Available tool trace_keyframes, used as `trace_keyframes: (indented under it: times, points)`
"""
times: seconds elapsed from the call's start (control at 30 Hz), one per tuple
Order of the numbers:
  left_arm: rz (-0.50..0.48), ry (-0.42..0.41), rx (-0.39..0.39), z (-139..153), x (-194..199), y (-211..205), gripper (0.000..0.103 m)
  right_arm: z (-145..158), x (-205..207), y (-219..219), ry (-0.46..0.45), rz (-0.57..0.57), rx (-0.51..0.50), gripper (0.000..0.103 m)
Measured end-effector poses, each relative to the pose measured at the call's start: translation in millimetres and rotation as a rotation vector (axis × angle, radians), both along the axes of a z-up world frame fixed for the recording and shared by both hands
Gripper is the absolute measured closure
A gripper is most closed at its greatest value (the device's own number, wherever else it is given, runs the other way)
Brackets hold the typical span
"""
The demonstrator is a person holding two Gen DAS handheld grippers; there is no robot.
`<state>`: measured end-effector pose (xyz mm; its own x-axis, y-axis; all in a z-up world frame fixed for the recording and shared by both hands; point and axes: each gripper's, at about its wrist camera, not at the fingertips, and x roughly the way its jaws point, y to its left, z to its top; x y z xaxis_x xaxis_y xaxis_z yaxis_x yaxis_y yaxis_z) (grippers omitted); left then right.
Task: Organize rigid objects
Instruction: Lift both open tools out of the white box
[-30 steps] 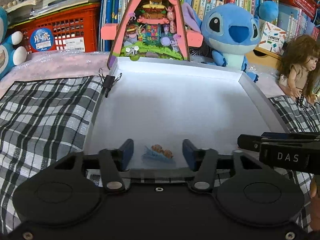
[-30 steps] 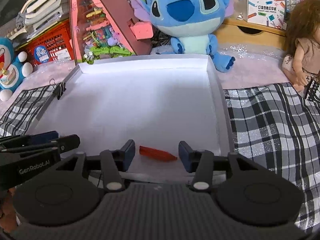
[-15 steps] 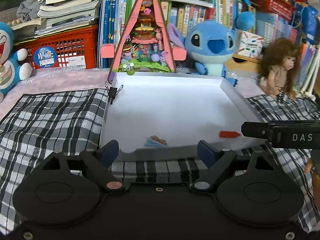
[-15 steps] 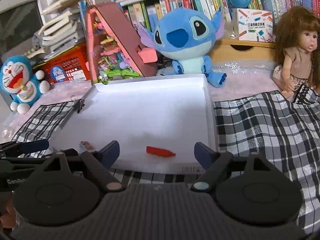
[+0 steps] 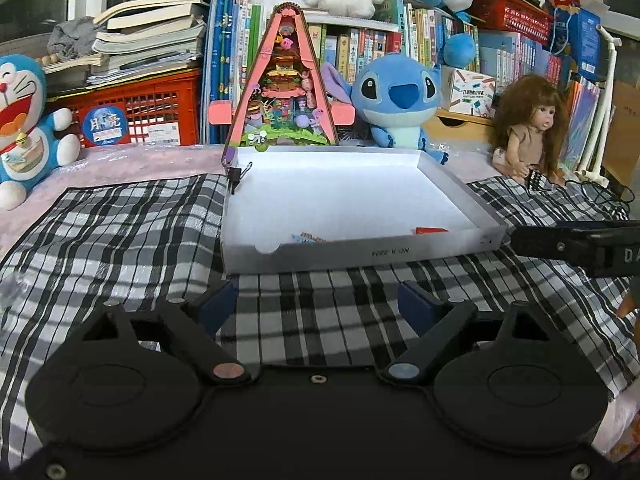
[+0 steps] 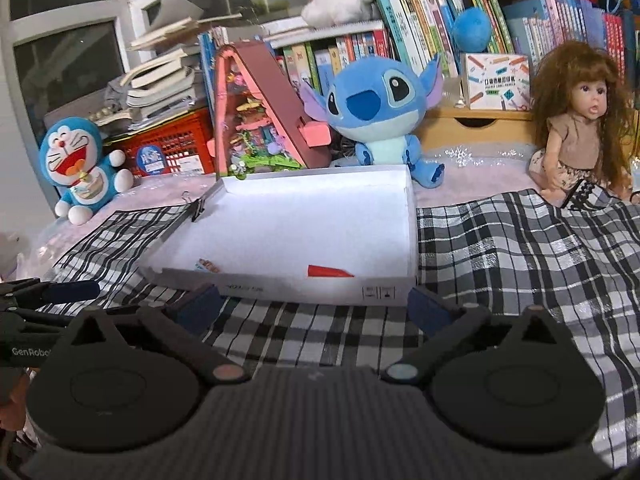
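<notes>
Where checked cloth spreads, bookshelves stand behind.

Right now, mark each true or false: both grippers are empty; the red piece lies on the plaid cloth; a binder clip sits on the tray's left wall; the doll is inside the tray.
1. Both grippers are empty. True: the left gripper and right gripper stand open over the plaid cloth.
2. The red piece lies on the cloth. False: it lies inside the tray.
3. A binder clip sits on the tray's left wall. True.
4. The doll is inside the tray. False: it sits beyond the cloth, right of the tray.
</notes>
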<state>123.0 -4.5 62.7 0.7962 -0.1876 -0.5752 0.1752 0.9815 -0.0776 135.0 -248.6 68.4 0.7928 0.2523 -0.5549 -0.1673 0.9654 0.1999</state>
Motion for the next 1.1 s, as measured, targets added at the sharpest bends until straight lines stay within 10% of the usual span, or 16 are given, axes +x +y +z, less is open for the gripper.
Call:
trace_keyframes:
  times: [1.1]
  points:
    - [0.032, -0.132, 0.053, -49, -101, 29, 0.012, -45, -115, 12, -0.138, -0.054, -0.147, 0.0]
